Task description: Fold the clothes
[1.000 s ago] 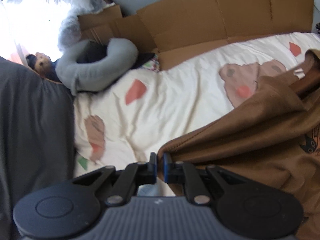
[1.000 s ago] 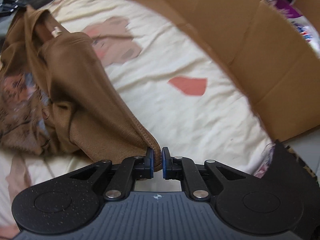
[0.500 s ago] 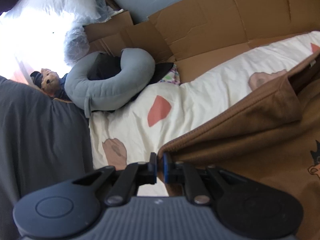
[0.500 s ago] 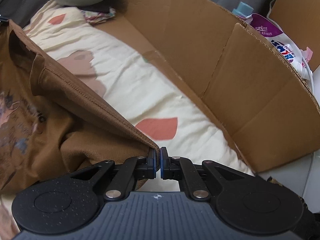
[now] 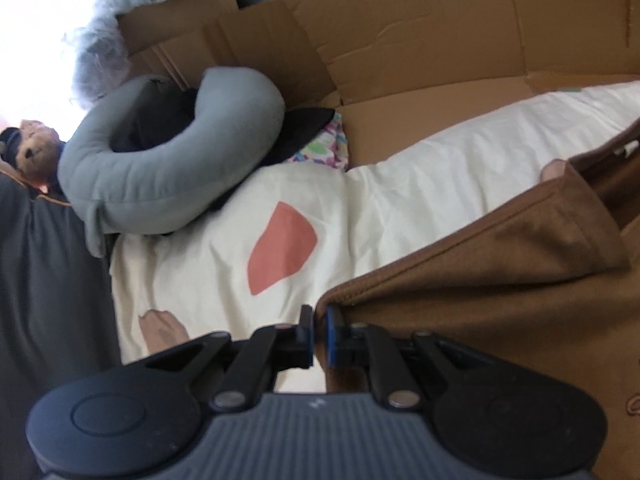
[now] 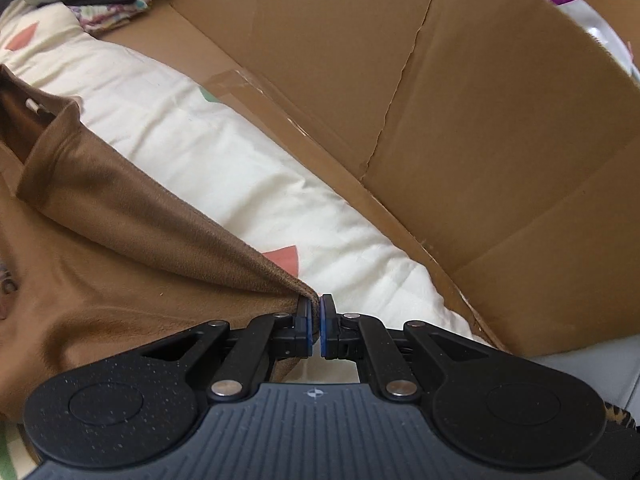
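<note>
A brown sweatshirt (image 5: 500, 280) lies stretched over a cream bedspread (image 5: 400, 184) with pink and brown patches. My left gripper (image 5: 318, 322) is shut on a corner of its hem, which runs taut to the right toward a cuffed sleeve (image 5: 576, 196). In the right wrist view the same brown sweatshirt (image 6: 120, 264) fills the left side, and my right gripper (image 6: 315, 314) is shut on another corner of its edge. A printed figure on the cloth shows only in part at the frame edges.
Flattened cardboard (image 6: 440, 100) stands as a wall along the far side of the bed (image 5: 420, 40). A grey neck pillow (image 5: 160, 168) over dark cloth lies at the bed's left end, with a teddy bear (image 5: 34, 152) and a dark grey blanket (image 5: 44, 300) beside it.
Both grippers have carried the sweatshirt edge toward the cardboard wall and lower. The garment went from bunched to stretched taut between them, and the neck pillow and cardboard loom larger.
</note>
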Demonstrator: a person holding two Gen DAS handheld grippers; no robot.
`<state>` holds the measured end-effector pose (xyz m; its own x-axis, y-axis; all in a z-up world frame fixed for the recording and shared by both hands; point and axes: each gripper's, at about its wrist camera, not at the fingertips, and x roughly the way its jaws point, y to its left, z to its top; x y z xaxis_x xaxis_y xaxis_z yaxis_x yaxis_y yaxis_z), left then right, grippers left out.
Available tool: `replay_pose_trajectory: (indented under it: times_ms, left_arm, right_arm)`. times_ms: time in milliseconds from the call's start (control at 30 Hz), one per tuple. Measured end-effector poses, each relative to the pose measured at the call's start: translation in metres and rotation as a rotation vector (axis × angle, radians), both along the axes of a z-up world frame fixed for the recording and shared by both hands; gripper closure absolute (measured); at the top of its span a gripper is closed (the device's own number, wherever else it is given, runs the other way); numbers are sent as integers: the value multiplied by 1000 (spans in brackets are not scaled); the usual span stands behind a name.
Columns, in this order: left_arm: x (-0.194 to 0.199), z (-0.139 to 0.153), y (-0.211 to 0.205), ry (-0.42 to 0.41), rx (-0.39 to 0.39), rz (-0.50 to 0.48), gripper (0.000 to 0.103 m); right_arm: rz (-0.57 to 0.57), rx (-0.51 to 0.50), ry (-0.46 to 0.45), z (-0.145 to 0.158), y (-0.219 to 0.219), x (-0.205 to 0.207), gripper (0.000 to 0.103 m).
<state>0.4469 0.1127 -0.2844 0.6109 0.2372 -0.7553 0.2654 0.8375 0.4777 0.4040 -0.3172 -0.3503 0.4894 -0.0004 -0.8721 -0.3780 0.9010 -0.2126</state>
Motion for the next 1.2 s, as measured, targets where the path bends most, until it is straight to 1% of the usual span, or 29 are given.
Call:
replay_pose_trajectory:
  times_ms: [100, 200, 300, 400, 600, 833, 933, 967, 1000, 1033, 1067, 1133, 1200]
  left_arm:
    - [10, -7, 0, 3, -1, 6, 97]
    - [22, -6, 6, -5, -46, 54, 97]
    - [32, -5, 7, -16, -40, 60, 97]
    - [41, -3, 9, -32, -52, 75, 97]
    - [55, -7, 9, -42, -47, 88, 97]
    - [74, -12, 10, -62, -23, 130, 97]
    - [83, -26, 10, -8, -29, 151, 96]
    - [82, -29, 9, -3, -25, 147, 96]
    - [81, -32, 8, 1, -21, 142, 95]
    - [81, -35, 7, 6, -18, 138, 91]
    - [80, -38, 6, 11, -14, 134, 91]
    - [78, -38, 6, 12, -24, 140, 90]
    - [75, -31, 8, 1, -53, 154, 88]
  right_arm:
    - [-20, -15, -14, -4, 3, 10, 102]
    - [-39, -31, -32, -7, 8, 21, 102]
    - [-49, -41, -44, -6, 12, 33, 102]
    - [-58, -50, -56, -3, 16, 45, 102]
    - [-74, -71, -60, -4, 20, 61, 102]
    - [-87, -81, -65, -9, 27, 71, 102]
    - [-92, -58, -47, -17, 28, 78, 102]
    - [-91, -44, -38, -21, 27, 80, 101]
    - [-90, -29, -29, -25, 27, 83, 100]
    - [-88, -18, -21, -28, 26, 84, 100]
    - [-86, -10, -17, -28, 25, 85, 99]
    - [-83, 6, -22, -22, 22, 84, 87]
    - [-85, 15, -39, -15, 18, 81, 73]
